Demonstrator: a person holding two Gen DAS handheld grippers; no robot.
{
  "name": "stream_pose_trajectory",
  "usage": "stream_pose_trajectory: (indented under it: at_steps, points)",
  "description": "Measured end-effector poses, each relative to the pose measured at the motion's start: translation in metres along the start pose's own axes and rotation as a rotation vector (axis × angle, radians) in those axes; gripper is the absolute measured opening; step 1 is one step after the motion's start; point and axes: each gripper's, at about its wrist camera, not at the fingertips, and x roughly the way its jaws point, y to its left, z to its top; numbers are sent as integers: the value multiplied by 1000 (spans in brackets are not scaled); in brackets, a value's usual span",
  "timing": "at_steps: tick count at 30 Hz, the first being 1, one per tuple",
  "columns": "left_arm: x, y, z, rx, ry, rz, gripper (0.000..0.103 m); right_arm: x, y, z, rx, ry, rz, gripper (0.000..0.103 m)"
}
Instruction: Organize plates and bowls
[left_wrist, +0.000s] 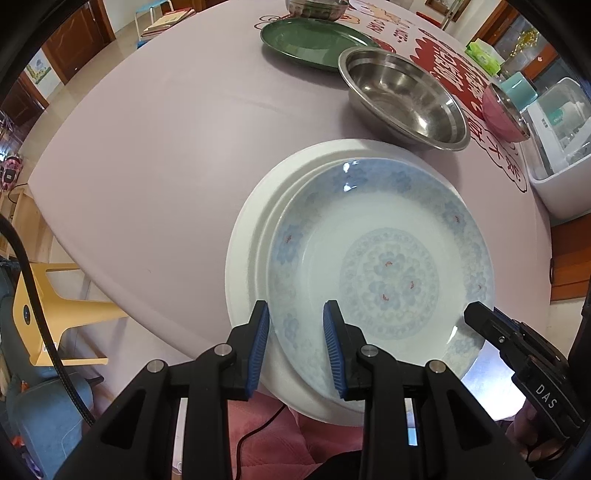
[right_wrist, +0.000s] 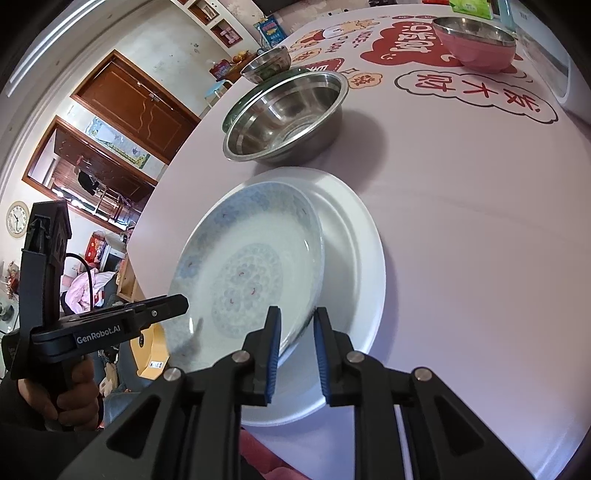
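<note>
A round tabletop (left_wrist: 155, 147) under a pale lilac cloth fills both views, printed with red and white cartoon shapes and characters toward its far side. Beyond its edge the room shows brown wooden doors, a wall clock, a yellow chair (left_wrist: 55, 310) and a tiled floor.

At the near edge of the tabletop a plain white plate (left_wrist: 247, 258) overhangs slightly, and a blue-flowered plate (left_wrist: 388, 266) sits in it, tilted, its right side raised off the white one.

The left gripper (left_wrist: 295, 321) points steeply down with its jaws set narrowly around the near left rim of the blue-flowered plate; whether the pads press on it cannot be told. The right gripper (right_wrist: 295, 325) has its jaws narrowly parted around that plate's near right rim, the rim running between the pads; firm contact is also unclear there.

Further in, just past the plates, stands a large steel bowl (left_wrist: 402, 99). Behind it a green plate (left_wrist: 314, 40) lies flat, with a smaller steel bowl (right_wrist: 267, 62) near the far edge. A pink bowl (right_wrist: 476, 40) with a steel lining sits toward the far right edge, near a white appliance (left_wrist: 557, 155) beside the table.
</note>
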Motion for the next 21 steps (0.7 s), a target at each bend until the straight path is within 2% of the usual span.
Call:
stream_pose_trajectory:
  at_steps: [12,21]
  points:
    - [-8,2,2,-16,-39,0,32,-4,-5,1,-3,7,-33,20]
    - [-26,-3,-6,-65,-99,-21,32,-25,3,6,-105,-42,-25,20]
